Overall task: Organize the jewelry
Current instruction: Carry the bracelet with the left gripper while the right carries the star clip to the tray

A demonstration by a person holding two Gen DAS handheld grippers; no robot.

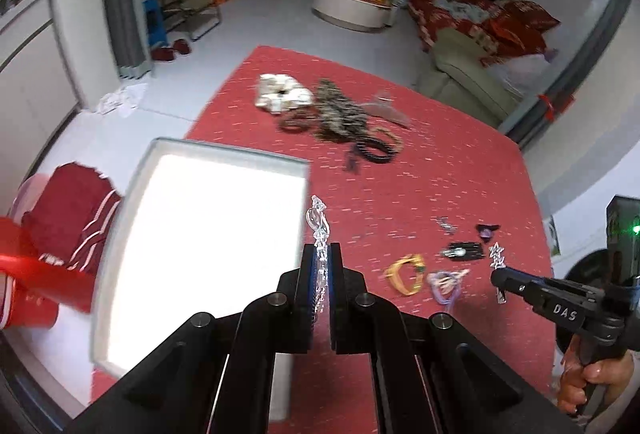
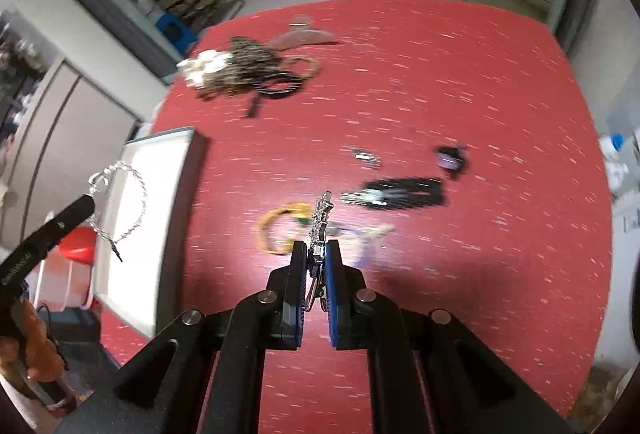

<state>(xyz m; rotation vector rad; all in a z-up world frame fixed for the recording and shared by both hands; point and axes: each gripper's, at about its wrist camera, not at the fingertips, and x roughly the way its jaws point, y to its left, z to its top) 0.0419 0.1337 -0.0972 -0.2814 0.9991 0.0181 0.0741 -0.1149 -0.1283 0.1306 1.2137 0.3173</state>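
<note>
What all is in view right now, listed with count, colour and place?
tray: one, white, table's left edge
tablecloth: one, red, covering table
jewellery pile: one heap, white, dark and tan, far side
yellow bracelet: one, yellow, near side
black piece: one, black, near centre
purple piece: one, beyond black piece
crystal chain: one, clear, in left gripper
silver chain: one, silver, in right gripper
</note>
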